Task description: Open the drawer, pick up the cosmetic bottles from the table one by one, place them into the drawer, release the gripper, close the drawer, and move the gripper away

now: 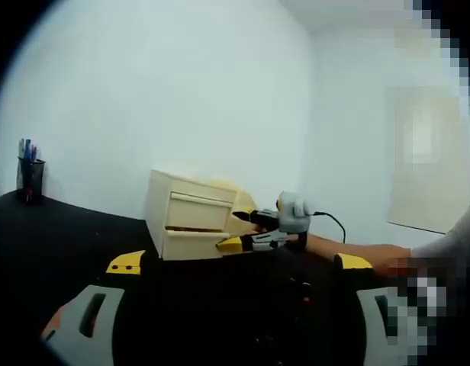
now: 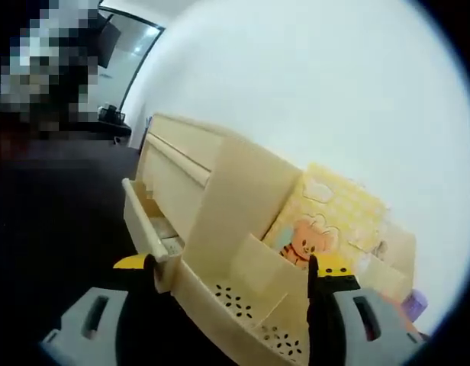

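Right hand-held gripper (image 2: 231, 278) jaws spread, straddling organizer (image 2: 243, 290) corner.

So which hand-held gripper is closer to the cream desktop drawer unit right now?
Right. The right hand-held gripper sits at the cream desktop drawer unit, by its partly open lower drawer; the left hand-held gripper is back across the black table.

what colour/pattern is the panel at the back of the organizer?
Yellow checked, with a cartoon orange bear, on the back panel of the cream drawer organizer; clearest in the right gripper view.
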Demonstrator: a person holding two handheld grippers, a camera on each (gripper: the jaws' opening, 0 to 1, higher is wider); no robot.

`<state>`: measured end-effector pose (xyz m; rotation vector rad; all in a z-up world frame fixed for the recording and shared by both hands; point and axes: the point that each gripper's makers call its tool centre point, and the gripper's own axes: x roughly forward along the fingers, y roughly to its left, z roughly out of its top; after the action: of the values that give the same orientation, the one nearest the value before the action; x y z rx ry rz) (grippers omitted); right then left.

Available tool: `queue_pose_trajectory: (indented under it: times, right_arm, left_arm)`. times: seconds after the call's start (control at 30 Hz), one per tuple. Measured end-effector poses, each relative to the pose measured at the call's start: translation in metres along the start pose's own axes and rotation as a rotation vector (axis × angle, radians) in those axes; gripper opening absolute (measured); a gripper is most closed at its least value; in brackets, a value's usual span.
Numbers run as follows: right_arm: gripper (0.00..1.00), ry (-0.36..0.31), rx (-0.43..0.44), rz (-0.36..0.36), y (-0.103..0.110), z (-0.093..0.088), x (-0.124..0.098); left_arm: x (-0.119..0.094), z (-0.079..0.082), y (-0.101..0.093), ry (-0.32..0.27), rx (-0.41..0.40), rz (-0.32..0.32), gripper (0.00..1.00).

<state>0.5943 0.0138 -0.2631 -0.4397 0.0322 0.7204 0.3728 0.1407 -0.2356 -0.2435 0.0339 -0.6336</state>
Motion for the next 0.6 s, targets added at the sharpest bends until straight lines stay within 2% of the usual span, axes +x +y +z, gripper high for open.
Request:
queue_pose_trajectory:
  times: [0.43,0.6]
  right_arm:
    - [0.77,-0.001,-0.001,-0.059,-0.0040,-0.0007,0.0044]
    - [0.77,0.000,-0.003,-0.055,-0.0022,-0.0009,0.0051]
  left_arm:
    - [-0.0005,-0.0007,0.0021,0.011,0.011,0.006,0.93]
    - [-0.0005,-0.0010,0.0022,0.012,0.011,0.005,0.93]
